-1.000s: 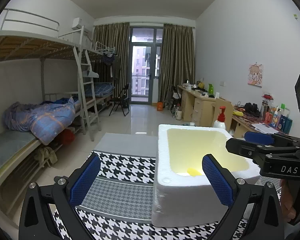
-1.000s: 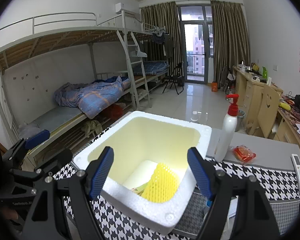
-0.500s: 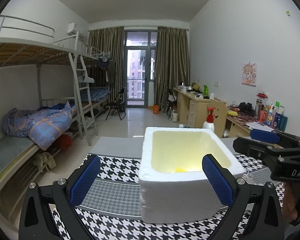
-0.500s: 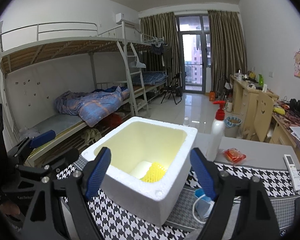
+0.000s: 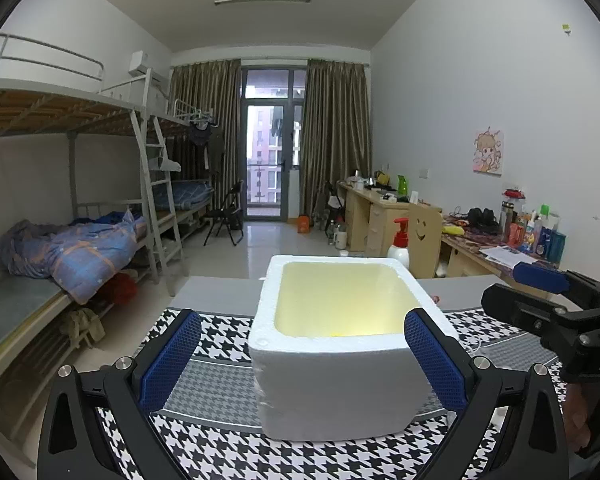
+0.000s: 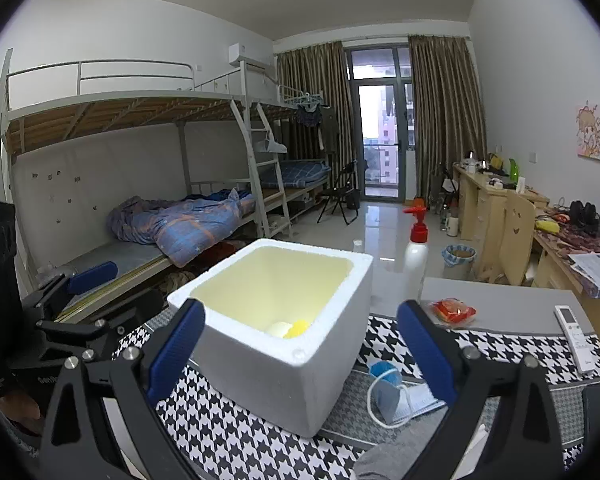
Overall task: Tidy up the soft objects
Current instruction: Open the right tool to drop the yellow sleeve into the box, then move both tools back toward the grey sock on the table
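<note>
The worry is the light white foam box [image 6: 284,344]: it sits on the houndstooth cloth [image 6: 228,436], and a careless sweep of either tool could shove or tip it. The right gripper [image 6: 300,350] has just been spreading its jaws and stands wide, nothing between the pads; the left gripper [image 5: 300,354] is wide and empty too. A limp blue face mask [image 6: 396,394] lies just right of the box, cords trailing. A yellow foam net [image 6: 298,326] lies inside.

Two low wrist views, side by side, facing the balcony, sharing foam box [image 5: 332,376] [image 6: 284,364]
</note>
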Motion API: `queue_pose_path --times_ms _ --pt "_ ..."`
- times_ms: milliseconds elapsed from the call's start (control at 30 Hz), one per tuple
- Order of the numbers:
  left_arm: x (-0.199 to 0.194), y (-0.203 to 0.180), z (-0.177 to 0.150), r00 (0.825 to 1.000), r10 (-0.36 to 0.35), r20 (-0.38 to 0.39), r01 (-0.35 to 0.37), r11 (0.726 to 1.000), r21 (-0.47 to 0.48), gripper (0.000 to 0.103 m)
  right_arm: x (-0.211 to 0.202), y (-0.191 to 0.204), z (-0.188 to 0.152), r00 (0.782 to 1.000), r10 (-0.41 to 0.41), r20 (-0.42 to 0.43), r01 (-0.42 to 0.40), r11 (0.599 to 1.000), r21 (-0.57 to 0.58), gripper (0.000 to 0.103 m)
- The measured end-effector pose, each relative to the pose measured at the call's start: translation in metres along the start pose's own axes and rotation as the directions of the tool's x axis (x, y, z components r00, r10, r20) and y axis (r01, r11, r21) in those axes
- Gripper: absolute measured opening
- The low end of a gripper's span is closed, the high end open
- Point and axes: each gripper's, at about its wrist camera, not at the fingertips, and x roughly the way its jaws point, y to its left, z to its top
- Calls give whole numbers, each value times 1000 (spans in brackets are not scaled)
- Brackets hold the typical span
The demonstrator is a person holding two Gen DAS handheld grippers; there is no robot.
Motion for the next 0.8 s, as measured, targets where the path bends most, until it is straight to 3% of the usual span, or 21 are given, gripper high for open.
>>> queue_pose_path --times_ms 800 --pt "-7 -18 -18 995 -95 28 94 996 9 102 -22 -28 -33 999 -53 13 52 997 57 98"
